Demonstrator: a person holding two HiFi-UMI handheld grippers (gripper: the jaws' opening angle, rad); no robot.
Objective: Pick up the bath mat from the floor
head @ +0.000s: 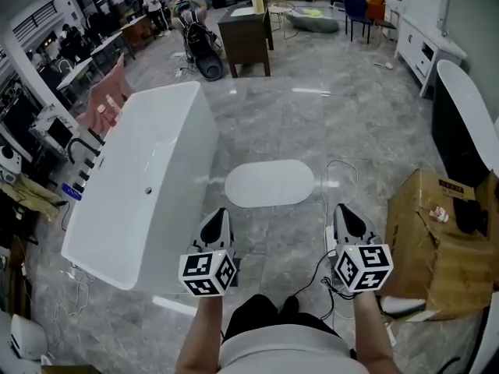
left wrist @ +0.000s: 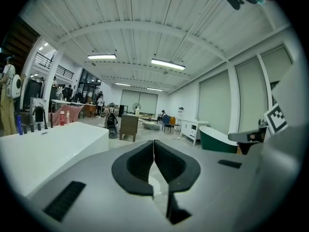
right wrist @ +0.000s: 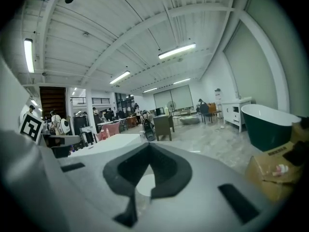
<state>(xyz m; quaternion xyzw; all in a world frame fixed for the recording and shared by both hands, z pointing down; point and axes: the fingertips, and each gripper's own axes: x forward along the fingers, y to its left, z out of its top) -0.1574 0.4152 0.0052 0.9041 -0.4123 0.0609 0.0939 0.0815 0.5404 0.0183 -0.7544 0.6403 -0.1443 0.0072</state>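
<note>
- The glossy grey marble-patterned tile floor (head: 312,123) runs through a wide, open hall.
- The white oval bath mat (head: 269,184) lies flat on this floor, ahead of both grippers and apart from them. It is just beside the long white freestanding bathtub (head: 148,185) on its left.
- The left gripper (head: 217,218) hovers near the tub's near corner, its dark jaws pressed together on nothing.
- The right gripper (head: 348,213) is likewise closed and empty.
- A thin black cable (head: 318,267) trails on the tiles between the two grippers.
- At the right stands a torn brown cardboard box (head: 437,244). Beyond it is a dark green bathtub with a white rim (head: 456,131).
- Farther back stands a dark brown wooden cabinet (head: 245,33), with people at tables along the far left.
- Overhead is a white ribbed ceiling with long fluorescent tube lights (left wrist: 166,63).
</note>
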